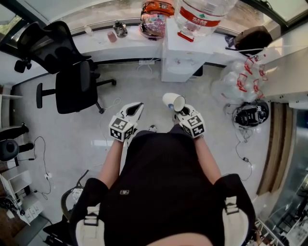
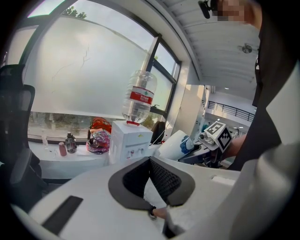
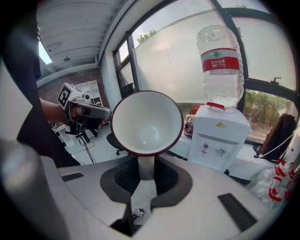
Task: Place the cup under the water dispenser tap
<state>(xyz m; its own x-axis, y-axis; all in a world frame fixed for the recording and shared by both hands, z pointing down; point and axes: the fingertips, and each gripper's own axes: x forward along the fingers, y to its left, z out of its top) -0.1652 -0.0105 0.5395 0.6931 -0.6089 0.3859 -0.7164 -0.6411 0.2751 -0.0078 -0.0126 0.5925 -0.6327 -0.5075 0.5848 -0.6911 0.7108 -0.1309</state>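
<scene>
A white cup [image 1: 173, 102] with a dark red rim lies on its side in the air, and my right gripper [image 1: 180, 112] is shut on its handle. In the right gripper view the cup's [image 3: 146, 123] mouth faces the camera, with the handle between the jaws of the right gripper [image 3: 146, 164]. Ahead, against the window counter, stands the white water dispenser [image 1: 183, 55], its bottle [image 1: 201, 14] upside down on top. Its two taps [image 3: 213, 151] are well beyond the cup. My left gripper [image 1: 136, 108] hangs beside the right one, shut and with nothing in it [image 2: 150, 161].
A black office chair [image 1: 72, 81] stands on the floor to the left. The window counter [image 1: 120, 41] carries small bottles and a pink and orange bag [image 1: 155, 19]. Right of the dispenser are a sack of empty bottles [image 1: 236, 79], a dark helmet [image 1: 250, 115] and floor cables.
</scene>
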